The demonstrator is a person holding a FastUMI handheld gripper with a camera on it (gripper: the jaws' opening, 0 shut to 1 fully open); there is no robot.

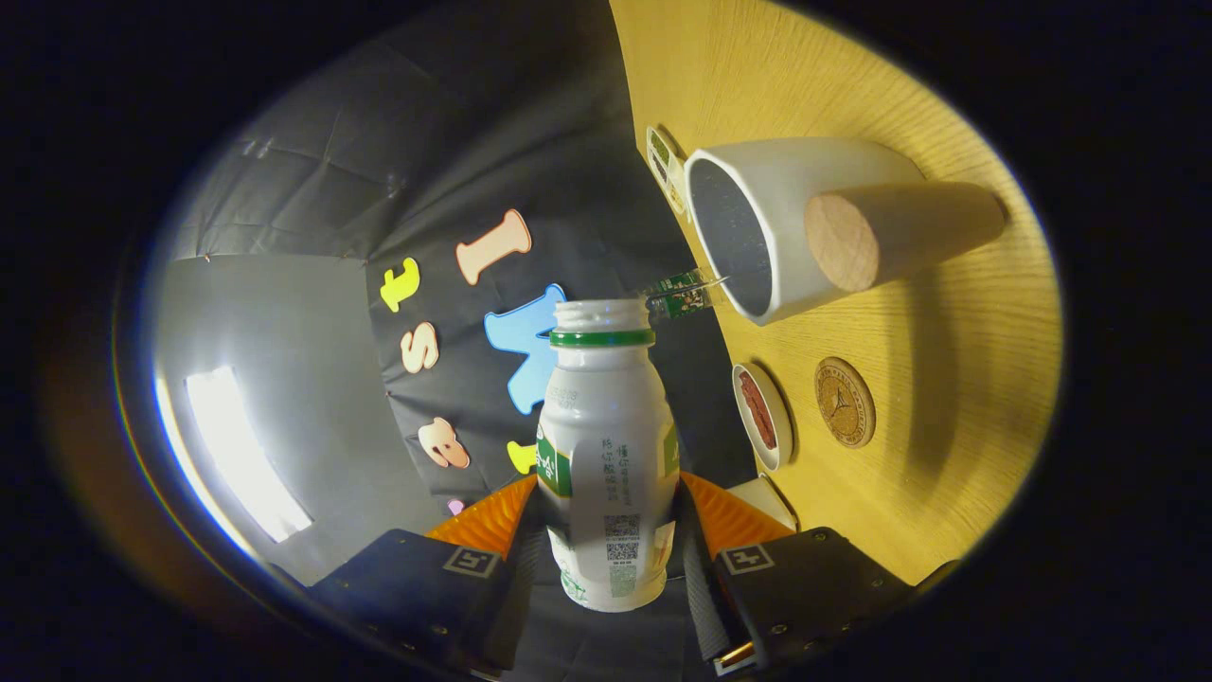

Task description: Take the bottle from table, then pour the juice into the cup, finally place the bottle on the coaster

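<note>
- The tongs [608, 530] are clenched on the bottle [608, 455]: both orange fingers [488, 519] press its lower body from either side, so it sits squarely between them with its open, green-ringed neck pointing ahead.
- The view is rolled hard over, the worktop [947, 398] standing on edge. This looks like the tilt needed for pouring.
- The white cup [786, 223] stands near the worktop's back edge, its mouth just beyond the bottle's neck and off to one side.
- The round coaster [844, 402] lies on bare wood near the cup, beside a small dish [760, 415] at that edge, awaiting the bottle.
</note>
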